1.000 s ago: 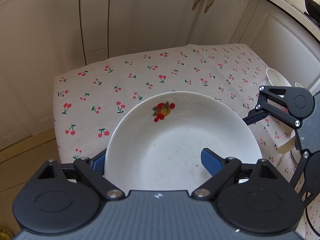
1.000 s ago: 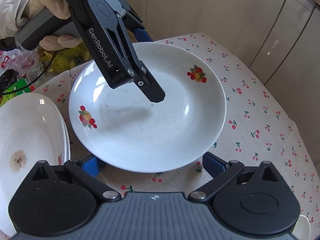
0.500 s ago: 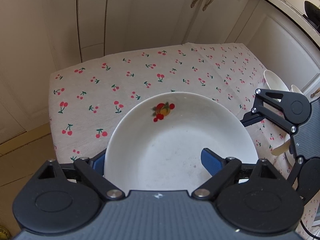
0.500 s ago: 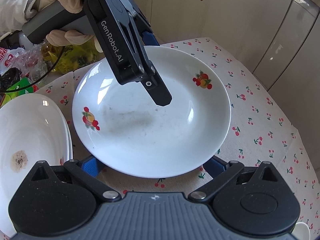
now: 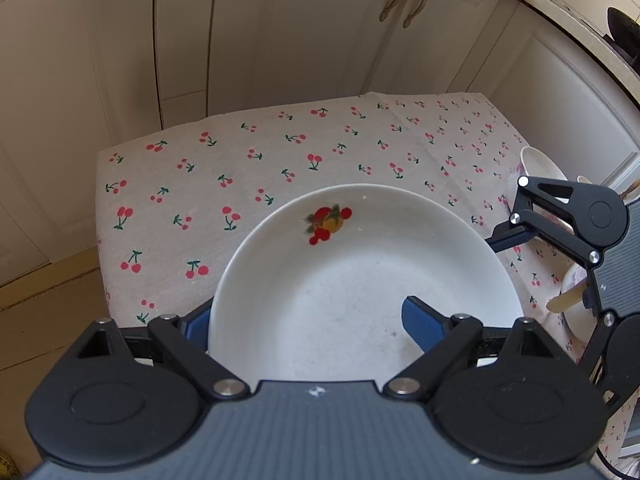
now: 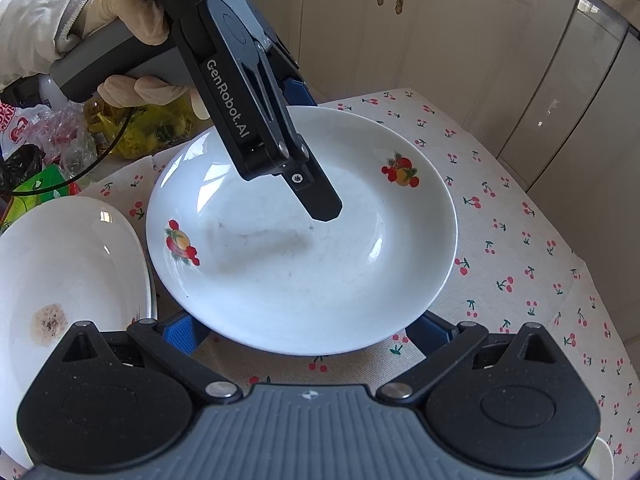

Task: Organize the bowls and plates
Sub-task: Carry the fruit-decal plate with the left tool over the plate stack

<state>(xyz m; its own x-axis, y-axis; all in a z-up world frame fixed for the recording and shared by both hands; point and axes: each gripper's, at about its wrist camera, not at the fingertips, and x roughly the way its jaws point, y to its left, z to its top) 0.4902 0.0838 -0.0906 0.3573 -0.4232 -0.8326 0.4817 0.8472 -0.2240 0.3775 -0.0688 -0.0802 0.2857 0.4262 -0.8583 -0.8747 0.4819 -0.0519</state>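
Gripping plate (image 6: 300,264) rim, left hand-held gripper (image 5: 316,320) above tablecloth (image 5: 240,168).

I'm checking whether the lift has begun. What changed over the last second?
The left gripper has carried the fruit-print plate a little higher and further over the cherry tablecloth, away from the stained plate. Its clamp on the rim is unchanged. The right gripper stays open below the plate's near edge.

Home kitchen, cream cabinets (image 5: 280,40) w/ handles (image 5: 404,0), cherry-print tablecloth (image 5: 280,160), countertop (image 5: 580,20)
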